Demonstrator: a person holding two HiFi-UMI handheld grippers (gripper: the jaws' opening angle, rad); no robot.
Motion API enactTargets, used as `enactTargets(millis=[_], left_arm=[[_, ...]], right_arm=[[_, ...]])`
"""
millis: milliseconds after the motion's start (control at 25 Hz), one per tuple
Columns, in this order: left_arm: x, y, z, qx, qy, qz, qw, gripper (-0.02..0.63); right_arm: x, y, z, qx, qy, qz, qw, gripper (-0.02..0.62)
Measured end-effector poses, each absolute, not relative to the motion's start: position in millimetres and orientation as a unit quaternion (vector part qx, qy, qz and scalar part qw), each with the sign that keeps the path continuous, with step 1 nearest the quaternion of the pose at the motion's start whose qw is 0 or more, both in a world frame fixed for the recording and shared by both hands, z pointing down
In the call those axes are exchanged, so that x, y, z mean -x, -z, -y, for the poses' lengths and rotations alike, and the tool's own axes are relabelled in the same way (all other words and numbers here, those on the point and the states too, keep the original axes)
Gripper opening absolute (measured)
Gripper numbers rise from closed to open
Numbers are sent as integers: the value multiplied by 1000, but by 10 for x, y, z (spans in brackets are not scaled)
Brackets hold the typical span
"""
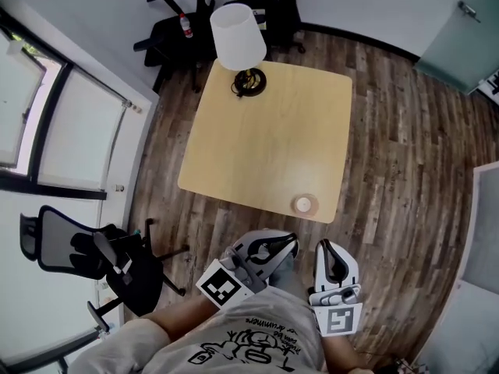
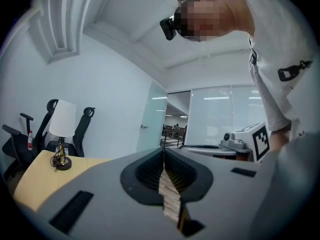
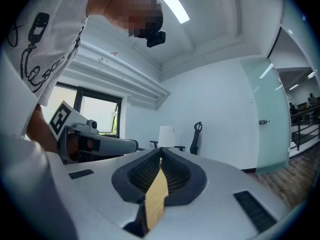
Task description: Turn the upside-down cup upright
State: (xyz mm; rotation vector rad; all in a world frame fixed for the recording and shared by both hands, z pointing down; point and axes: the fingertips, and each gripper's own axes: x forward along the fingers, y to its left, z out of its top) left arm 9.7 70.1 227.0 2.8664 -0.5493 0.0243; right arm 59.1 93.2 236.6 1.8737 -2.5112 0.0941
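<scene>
Currently both claws are pinched together on nothing: left gripper (image 1: 287, 244) and right gripper (image 1: 327, 249) hang off the near edge of the table (image 1: 257, 139). Cup (image 1: 305, 204) sits at its near-right corner. We'd guess it's light, rigid, maybe slick, so we'd pinch across the side wall, gently, or it skids.

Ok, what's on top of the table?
The table holds a lamp at its far edge and a cup by its near right corner. The shade covers the lamp's stem; anything under the cup is hidden.
</scene>
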Motion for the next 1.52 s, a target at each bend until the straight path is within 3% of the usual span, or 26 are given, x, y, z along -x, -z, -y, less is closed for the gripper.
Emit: enactTargets(millis=[560, 1120, 1280, 1520], left_arm=[[-146, -3025, -732, -978, -32, 153, 135, 12], [-133, -3825, -622, -980, -69, 137, 129, 12], [-132, -4021, -605, -980, -76, 134, 127, 12], [-127, -4196, -517, -979, -73, 142, 126, 12]], right_arm=[[-663, -3128, -933, -585, -45, 809, 27, 37], [-578, -4160, -856, -583, -70, 807, 58, 187], [-606, -4436, -789, -600, -77, 794, 59, 267], [-591, -4747, -673, -611, -85, 785, 62, 287]])
